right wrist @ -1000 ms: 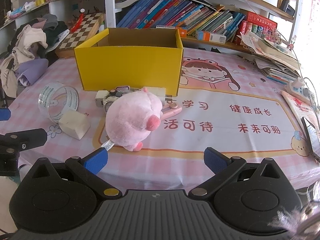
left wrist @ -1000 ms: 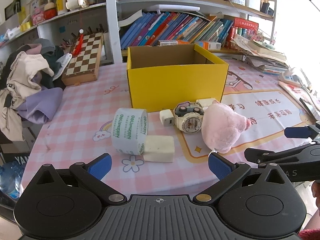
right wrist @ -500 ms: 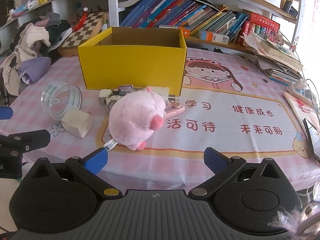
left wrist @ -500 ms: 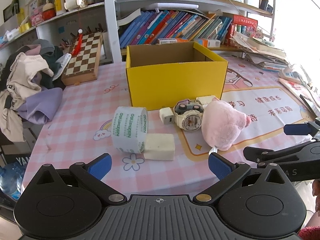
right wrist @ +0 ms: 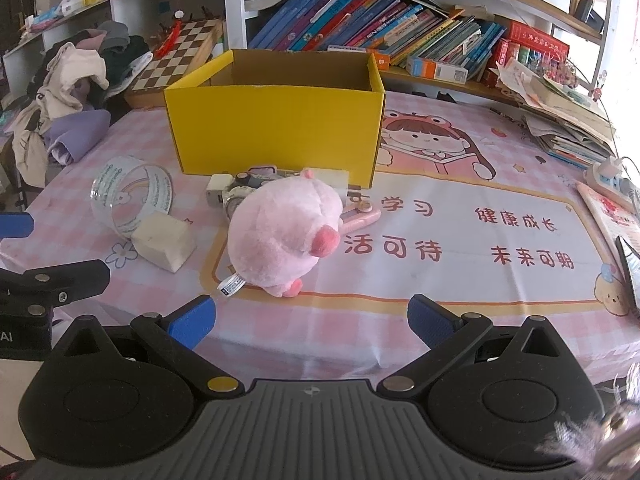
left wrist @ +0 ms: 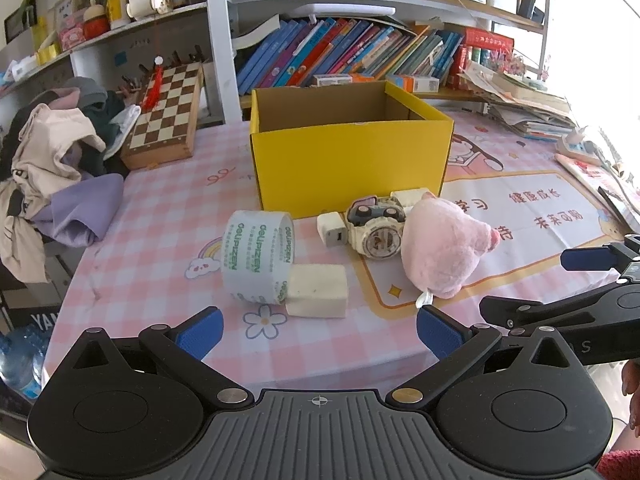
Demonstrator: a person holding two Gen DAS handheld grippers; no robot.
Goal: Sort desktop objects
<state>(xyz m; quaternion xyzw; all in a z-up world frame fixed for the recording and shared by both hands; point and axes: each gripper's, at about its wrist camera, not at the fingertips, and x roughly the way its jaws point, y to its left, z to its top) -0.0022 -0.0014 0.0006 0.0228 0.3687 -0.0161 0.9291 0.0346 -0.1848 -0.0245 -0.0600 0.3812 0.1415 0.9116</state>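
An open yellow cardboard box (left wrist: 348,160) (right wrist: 276,128) stands mid-table. In front of it lie a roll of clear tape (left wrist: 258,256) (right wrist: 132,200), a cream block (left wrist: 318,290) (right wrist: 164,242), a small white charger (left wrist: 332,229), a chunky white watch (left wrist: 378,228) and a pink plush pig (left wrist: 442,254) (right wrist: 286,232). A pink flat item (right wrist: 362,220) lies behind the pig. My left gripper (left wrist: 318,330) is open at the near table edge, short of the block. My right gripper (right wrist: 312,320) is open just before the pig. Neither holds anything.
A pile of clothes (left wrist: 52,160) lies at the left, a chessboard (left wrist: 168,114) leans at the back, books (right wrist: 360,24) fill the shelf behind. Stacked papers (right wrist: 560,120) and a power strip (right wrist: 612,178) sit at the right. A printed mat (right wrist: 460,236) covers the right half of the table.
Both grippers have moved slightly forward and higher; the box and objects sit a little lower in view. Nothing on the table has shifted.
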